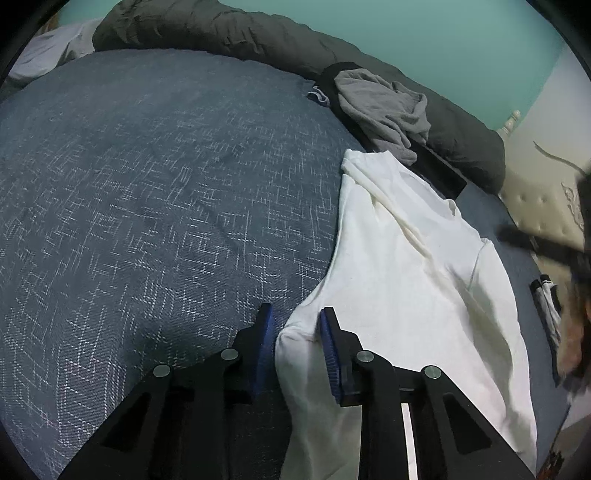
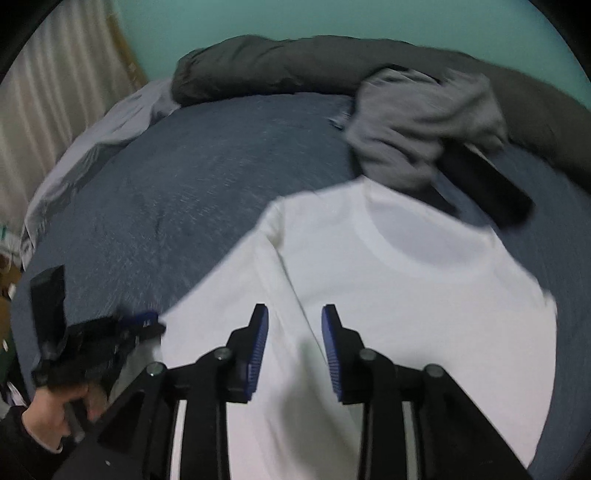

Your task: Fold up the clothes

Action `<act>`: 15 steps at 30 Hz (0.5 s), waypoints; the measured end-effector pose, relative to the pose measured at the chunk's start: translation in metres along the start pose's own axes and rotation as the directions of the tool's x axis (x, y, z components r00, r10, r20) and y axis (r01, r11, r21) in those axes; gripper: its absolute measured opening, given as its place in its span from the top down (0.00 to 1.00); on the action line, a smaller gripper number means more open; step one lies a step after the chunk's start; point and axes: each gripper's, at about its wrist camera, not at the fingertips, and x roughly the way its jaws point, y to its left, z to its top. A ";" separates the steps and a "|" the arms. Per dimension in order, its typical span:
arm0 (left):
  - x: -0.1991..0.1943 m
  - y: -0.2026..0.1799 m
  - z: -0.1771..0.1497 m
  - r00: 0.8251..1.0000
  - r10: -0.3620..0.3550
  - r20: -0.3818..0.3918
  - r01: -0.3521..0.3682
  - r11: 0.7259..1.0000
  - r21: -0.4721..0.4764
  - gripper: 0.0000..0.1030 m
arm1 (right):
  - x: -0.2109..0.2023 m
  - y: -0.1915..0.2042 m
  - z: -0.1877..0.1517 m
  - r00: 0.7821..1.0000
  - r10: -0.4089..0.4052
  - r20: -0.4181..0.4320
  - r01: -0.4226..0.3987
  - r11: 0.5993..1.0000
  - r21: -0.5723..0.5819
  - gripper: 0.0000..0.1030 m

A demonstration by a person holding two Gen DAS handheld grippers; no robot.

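Note:
A white T-shirt lies face up on the blue woven bedcover, collar toward the far side. My left gripper is at the shirt's near left corner, its blue pads closed on a bunched fold of the hem. In the right wrist view the shirt fills the foreground, and my right gripper hovers over its left half, open, with a crease running under the gap and nothing gripped. The left gripper, held by a hand, shows at that view's lower left. The picture is blurred.
A crumpled grey garment and a black folded item lie just beyond the shirt's collar. A dark rolled duvet lines the far edge. A cream tufted headboard stands at the right, a curtain at the left.

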 end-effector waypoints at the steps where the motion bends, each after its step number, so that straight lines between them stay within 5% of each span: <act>1: 0.000 0.000 0.000 1.000 -0.001 0.000 0.001 1.000 0.000 0.74 | 0.008 0.007 0.009 1.000 -0.006 -0.002 0.005 1.000 -0.028 0.71; 15: 0.002 0.005 -0.001 1.000 -0.028 -0.010 0.028 1.000 -0.003 0.74 | 0.121 0.057 0.058 0.980 -0.171 -0.103 0.141 0.957 -0.252 0.71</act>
